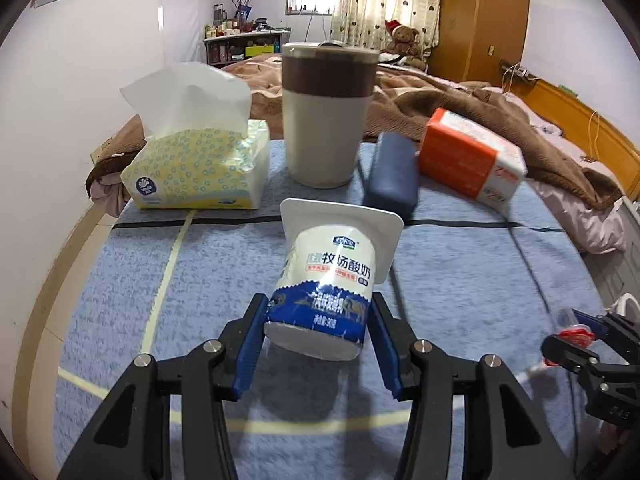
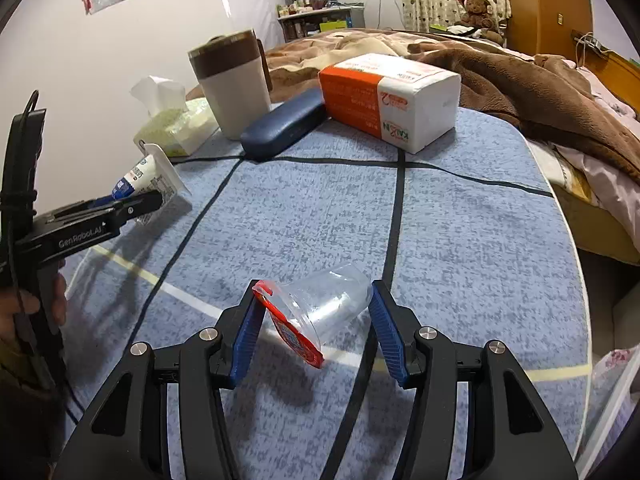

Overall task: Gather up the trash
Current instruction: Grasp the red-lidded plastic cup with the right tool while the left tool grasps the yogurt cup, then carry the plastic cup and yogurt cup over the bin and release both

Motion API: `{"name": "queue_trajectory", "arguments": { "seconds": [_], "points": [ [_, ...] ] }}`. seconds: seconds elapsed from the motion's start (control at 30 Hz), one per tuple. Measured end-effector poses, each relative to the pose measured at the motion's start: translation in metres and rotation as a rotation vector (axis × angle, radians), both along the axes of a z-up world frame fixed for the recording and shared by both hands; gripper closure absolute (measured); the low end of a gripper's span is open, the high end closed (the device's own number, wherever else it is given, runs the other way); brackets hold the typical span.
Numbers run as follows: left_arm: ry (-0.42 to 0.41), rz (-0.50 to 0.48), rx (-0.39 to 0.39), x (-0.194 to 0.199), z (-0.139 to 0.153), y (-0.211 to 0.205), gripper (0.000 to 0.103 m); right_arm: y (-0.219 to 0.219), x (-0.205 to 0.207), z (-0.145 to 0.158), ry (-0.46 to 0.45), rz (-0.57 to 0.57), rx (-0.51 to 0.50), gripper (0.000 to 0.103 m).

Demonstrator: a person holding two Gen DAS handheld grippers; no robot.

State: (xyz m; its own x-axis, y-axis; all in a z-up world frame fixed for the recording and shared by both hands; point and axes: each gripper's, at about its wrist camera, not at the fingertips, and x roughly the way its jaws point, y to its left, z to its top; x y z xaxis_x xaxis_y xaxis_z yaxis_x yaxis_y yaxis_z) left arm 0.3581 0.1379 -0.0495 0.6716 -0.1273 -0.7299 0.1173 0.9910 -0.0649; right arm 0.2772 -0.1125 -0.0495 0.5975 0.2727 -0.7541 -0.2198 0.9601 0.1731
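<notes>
Gripping a yogurt cup [image 1: 328, 292] near its base, the left gripper [image 1: 318, 320] has its blue ribbed pads pressed against both sides of the white and blue plastic tub, which tilts forward above the blue cloth-covered table [image 1: 460, 280], its square rim pointing away. Beside it, the right gripper [image 2: 314, 312] brackets a clear plastic cup [image 2: 328, 308] lying on its side with a peeled red foil lid [image 2: 294, 332]; the left pad touches the lid edge and the right pad sits at the cup's base, so the pinch looks only partly made. Thin clear plastic crushes easily, so closing gently and lifting level would likely serve best. Behind stand a beige tumbler [image 1: 326, 120] with a brown band, a soft tissue pack [image 1: 196, 160], a navy case [image 1: 394, 176] and an orange napkin pack [image 1: 472, 160].
</notes>
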Motion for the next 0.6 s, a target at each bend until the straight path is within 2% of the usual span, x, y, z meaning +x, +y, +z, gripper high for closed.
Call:
{"name": "queue_trajectory", "arguments": {
  "seconds": [0.3, 0.6],
  "points": [
    [-0.054, -0.045, -0.009, -0.04, 0.027, -0.027, 0.055, -0.016, -0.025, 0.022, -0.054, -0.021, 0.009, 0.049],
    [-0.013, -0.035, -0.008, -0.061, 0.016, -0.04, 0.055, -0.034, -0.046, 0.033, -0.08, -0.043, 0.026, 0.049]
  ]
}}
